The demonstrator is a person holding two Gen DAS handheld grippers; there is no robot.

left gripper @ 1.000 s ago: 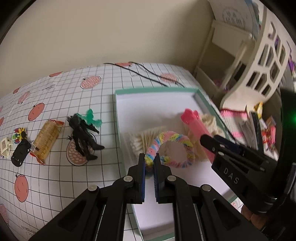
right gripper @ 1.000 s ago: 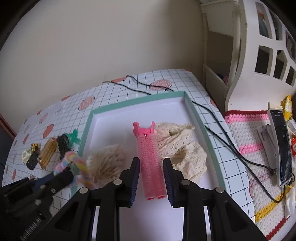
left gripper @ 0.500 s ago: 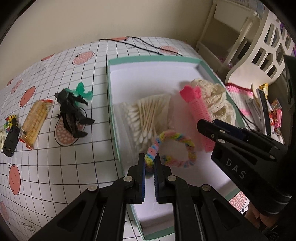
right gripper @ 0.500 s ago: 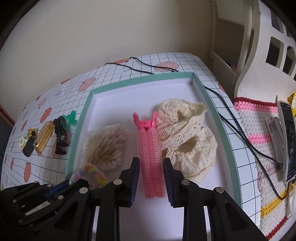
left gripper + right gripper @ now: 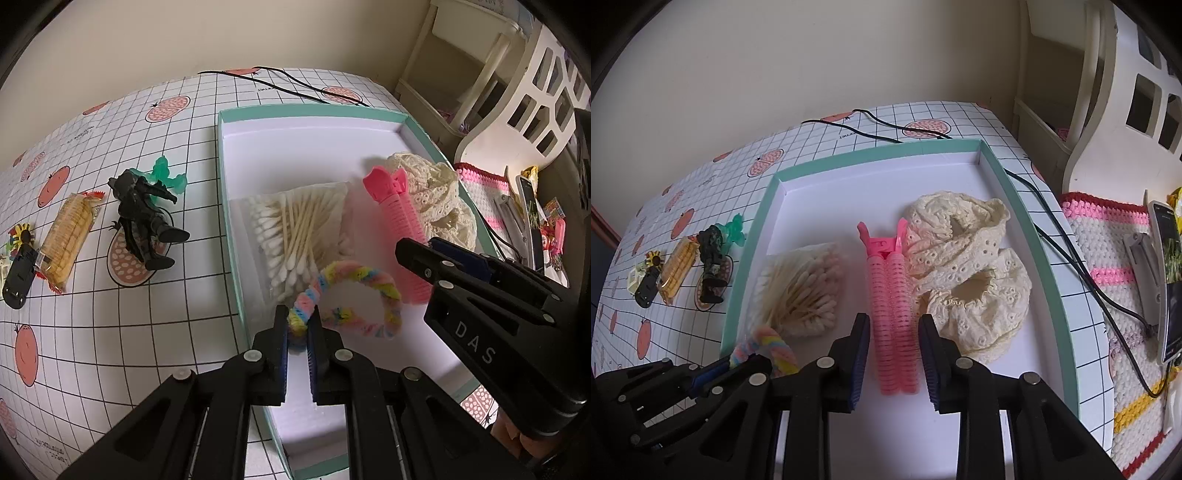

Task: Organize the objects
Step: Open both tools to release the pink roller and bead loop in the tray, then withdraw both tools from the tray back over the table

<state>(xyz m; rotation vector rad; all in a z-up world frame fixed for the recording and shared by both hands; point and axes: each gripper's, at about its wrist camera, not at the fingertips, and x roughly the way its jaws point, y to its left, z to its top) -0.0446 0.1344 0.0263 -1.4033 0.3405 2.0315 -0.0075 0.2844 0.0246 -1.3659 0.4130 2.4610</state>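
Pastel rainbow scrunchie pinched at its near-left edge by left gripper, inside teal-rimmed tray, w/ its far edge over bag of cotton swabs. Pink hair-roller clip lies lengthwise mid-tray; cream lace cloth touching its right side.

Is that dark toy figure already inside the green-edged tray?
No, the dark toy figure lies on the checked tablecloth, outside the tray's left rim.

The desk, under a grid-and-fruit cloth, carries a teal-rimmed white tray, a black toy figure beside a green one, a wrapped biscuit pack, a black clip and a black cable.
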